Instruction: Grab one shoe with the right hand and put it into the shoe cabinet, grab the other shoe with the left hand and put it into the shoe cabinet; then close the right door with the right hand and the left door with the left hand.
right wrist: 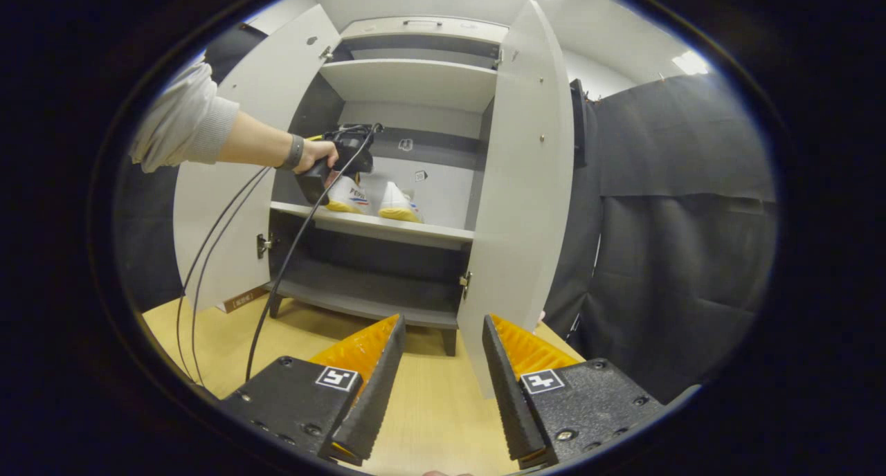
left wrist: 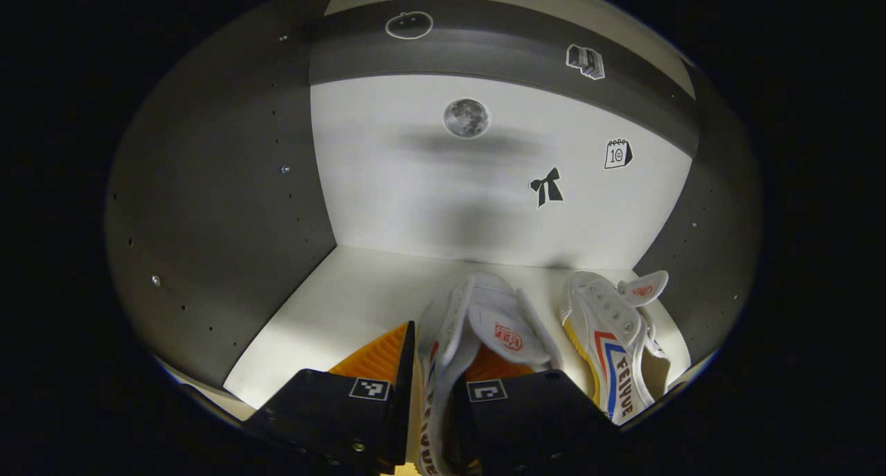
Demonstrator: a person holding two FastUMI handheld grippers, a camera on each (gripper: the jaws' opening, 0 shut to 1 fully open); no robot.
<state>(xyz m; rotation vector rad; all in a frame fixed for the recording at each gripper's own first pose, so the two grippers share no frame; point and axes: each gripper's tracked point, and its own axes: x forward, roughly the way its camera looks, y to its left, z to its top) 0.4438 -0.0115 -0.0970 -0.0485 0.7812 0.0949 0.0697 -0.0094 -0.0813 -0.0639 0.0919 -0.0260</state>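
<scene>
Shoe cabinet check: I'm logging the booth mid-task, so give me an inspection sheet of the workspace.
Surface: wooden table under the shoe cabinet.
Job's things: one shoe lies on the middle shelf; the other shoe is over that shelf, in the left tongs. Left door and right door stand open.
Clutter: nothing seen.
Grippers: left tongs clamp the shoe's side; right tongs open, empty, near the right door.
Cables: black cables hang from the left gripper.
Surroundings: black cloth wall; stickers on the cabinet's back panel.
</scene>
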